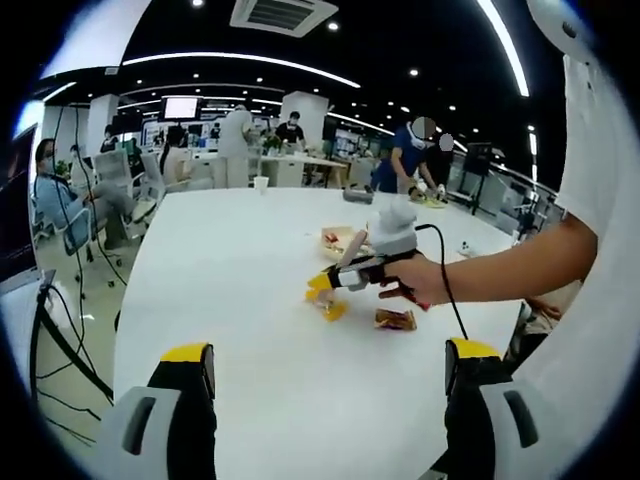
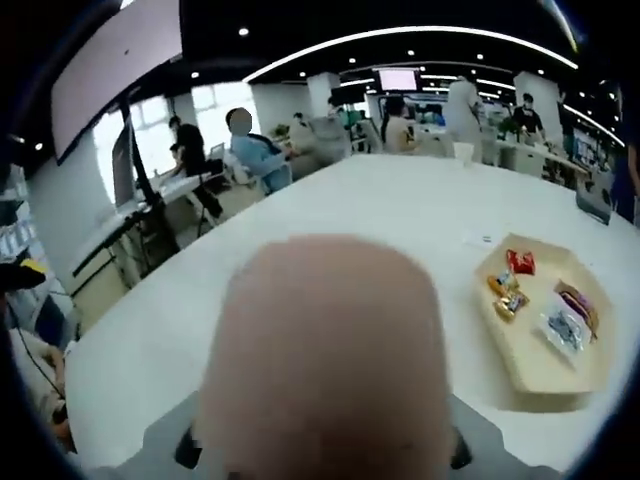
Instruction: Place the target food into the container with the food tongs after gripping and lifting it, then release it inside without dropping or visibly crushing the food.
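On worktop (image 1: 240, 300) by right hand-held gripper (image 1: 322, 284), wrapped snack (image 1: 395, 319): light, crinkly; pinch mid. Left hand-held gripper (image 1: 325, 375) wide open, empty; right: can't tell.

White table (image 1: 250, 300), yellow-tipped grey grippers, orange snack (image 1: 332, 310) under the tongs (image 1: 325, 285), beige tray (image 2: 540, 370) with red packet (image 2: 519, 262)

- a large white bench (image 1: 240, 290) runs across an open office
- black ceiling (image 1: 400, 40) with curved light strips (image 1: 240, 62) and spotlights
- desks, chairs (image 1: 150, 185) and people behind; a wall screen (image 1: 181, 107) glows
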{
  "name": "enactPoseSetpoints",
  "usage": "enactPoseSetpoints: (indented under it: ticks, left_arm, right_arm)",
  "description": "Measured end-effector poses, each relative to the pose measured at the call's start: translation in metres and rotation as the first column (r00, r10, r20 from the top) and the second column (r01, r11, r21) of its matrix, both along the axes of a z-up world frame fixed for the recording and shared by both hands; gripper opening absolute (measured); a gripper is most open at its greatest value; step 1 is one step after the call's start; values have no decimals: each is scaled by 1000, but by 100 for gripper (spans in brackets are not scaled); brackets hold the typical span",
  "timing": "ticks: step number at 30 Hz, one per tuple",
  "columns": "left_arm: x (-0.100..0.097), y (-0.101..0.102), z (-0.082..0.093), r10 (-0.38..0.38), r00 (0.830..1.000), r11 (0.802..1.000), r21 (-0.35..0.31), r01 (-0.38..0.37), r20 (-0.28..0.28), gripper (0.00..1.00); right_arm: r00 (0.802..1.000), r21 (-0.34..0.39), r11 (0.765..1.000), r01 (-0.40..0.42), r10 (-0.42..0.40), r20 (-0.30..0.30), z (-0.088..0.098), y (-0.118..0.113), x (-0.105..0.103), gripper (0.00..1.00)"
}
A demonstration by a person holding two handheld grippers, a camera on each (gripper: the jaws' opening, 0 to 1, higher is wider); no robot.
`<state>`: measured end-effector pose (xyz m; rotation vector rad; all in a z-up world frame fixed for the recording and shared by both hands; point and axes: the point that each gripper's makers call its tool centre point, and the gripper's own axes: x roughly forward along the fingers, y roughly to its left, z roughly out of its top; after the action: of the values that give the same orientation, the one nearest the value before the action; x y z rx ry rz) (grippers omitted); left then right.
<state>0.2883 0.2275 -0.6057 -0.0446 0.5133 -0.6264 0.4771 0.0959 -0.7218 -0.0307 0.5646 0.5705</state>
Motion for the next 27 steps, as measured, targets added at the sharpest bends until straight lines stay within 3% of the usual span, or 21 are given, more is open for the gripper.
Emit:
enactPoseSetpoints:
  ticks: [7, 18, 20, 24, 26, 27]
  left_arm:
    - [-3, 2, -1, 7, 1000, 1000, 13, -7, -5, 96]
    - [-7, -3, 10, -5, 1000, 1000, 18, 5, 21, 96]
    - [-8, -3, 11, -7, 1000, 1000, 20, 7, 28, 96]
    - [-11, -9, 14, -23, 999, 1000, 7, 23, 47, 96]
    - [-12, -14, 14, -38, 998, 999, 2, 38, 54, 96]
    - [-13, -17, 14, -47, 997, 999, -2, 48, 59, 96]
  right_arm:
    - [999, 26, 999, -22, 20, 49, -6, -2, -10, 25]
    - [999, 56, 998, -43, 43, 6, 4, -9, -12, 21]
    - [998, 107, 993, -55, 53, 19, 17, -10, -18, 22]
    - [997, 275, 959, -64, 52, 49, 55, -17, -37, 22]
    - [996, 271, 959, -79, 64, 63, 65, -25, -48, 22]
    - [991, 310, 944, -112, 84, 103, 82, -29, -61, 22]
